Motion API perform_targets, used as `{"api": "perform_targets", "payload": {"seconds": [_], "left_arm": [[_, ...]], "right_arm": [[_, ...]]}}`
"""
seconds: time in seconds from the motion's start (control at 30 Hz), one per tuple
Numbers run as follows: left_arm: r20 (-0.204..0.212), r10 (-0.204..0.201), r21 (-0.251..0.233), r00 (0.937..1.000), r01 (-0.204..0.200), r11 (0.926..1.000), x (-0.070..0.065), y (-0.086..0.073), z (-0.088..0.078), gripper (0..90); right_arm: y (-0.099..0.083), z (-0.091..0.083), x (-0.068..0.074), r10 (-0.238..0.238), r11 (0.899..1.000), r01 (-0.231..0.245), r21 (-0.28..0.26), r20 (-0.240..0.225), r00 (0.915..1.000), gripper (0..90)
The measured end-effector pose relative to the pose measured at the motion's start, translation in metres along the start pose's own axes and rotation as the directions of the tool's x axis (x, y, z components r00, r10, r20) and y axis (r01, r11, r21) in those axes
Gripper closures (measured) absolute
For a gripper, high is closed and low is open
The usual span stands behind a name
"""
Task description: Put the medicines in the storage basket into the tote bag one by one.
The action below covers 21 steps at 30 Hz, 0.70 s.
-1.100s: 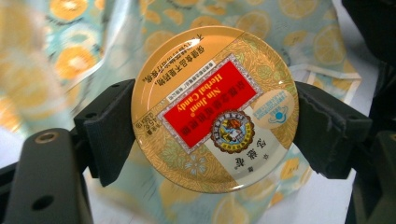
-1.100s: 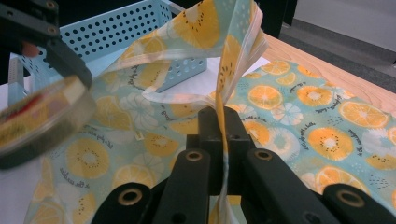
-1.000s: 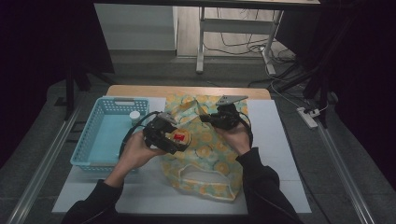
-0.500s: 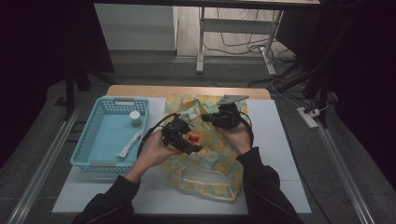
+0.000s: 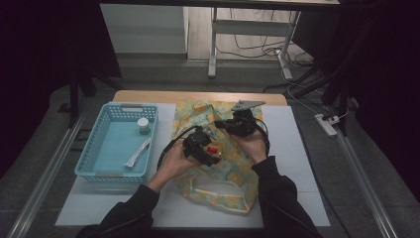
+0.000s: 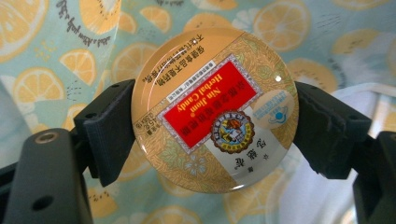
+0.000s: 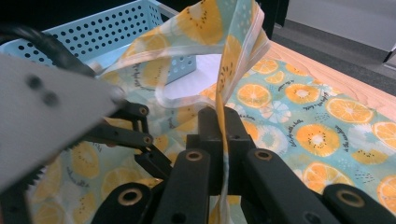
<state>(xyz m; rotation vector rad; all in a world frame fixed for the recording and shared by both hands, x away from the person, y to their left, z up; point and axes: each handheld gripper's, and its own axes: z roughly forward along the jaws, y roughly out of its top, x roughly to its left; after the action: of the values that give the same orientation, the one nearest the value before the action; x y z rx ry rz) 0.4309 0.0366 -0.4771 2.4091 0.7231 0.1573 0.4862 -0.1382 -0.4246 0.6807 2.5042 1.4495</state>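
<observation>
A round gold candy tin [image 6: 215,109] with a red label sits clamped between the two black pads [image 6: 112,130] of my left gripper [image 6: 215,140]. In the high view that gripper [image 5: 211,151] holds the tin [image 5: 213,148] over the lemon-print fabric bag [image 5: 218,178] at mid table. My right gripper [image 7: 223,140] is shut on the bag's trimmed rim [image 7: 224,79] and holds it lifted, so the mouth gapes. It stands just right of the left gripper in the high view [image 5: 223,125].
A light blue perforated basket [image 5: 94,153] stands left of the bag, holding a small white-capped jar [image 5: 143,125] and a slim packet [image 5: 137,152]. A white mat [image 5: 297,163] covers the table. A power strip [image 5: 328,124] lies on the floor to the right.
My left gripper has carried the tin rightward and down, away from the basket to the bag beside the right gripper. The right gripper has kept still on the rim.
</observation>
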Motion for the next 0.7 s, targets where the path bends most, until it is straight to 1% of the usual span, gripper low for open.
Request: {"api": "perform_targets", "payload": {"seconds": [0.17,0.4,0.5,0.63,0.7], "left_arm": [[-0.012,-0.006,0.014,0.9999,0.006,0.9999,0.003,-0.002,0.015,20.7],[-0.037,0.002,0.035,0.9993,0.0,0.9994,0.006,-0.003,0.03,20.6],[-0.045,-0.011,0.042,0.9989,0.013,0.9991,0.008,-0.004,0.035,20.6],[-0.047,-0.018,0.057,0.9988,0.021,0.9981,0.01,-0.007,0.042,20.6],[-0.05,-0.023,0.053,0.9985,0.025,0.9983,0.011,-0.007,0.044,20.5]], "right_arm": [[-0.001,0.0,-0.003,0.005,1.0,-0.005,0.002,0.006,1.0,89.5],[-0.004,0.002,-0.006,0.014,1.0,-0.014,0.009,0.012,0.9998,89.5],[-0.004,0.002,-0.006,0.015,1.0,-0.015,0.008,0.011,0.9998,89.5],[-0.005,0.003,-0.006,0.012,1.0,-0.012,0.012,0.011,0.9999,89.5],[-0.005,0.003,-0.006,0.011,1.0,-0.011,0.015,0.011,0.9999,89.6]]}}
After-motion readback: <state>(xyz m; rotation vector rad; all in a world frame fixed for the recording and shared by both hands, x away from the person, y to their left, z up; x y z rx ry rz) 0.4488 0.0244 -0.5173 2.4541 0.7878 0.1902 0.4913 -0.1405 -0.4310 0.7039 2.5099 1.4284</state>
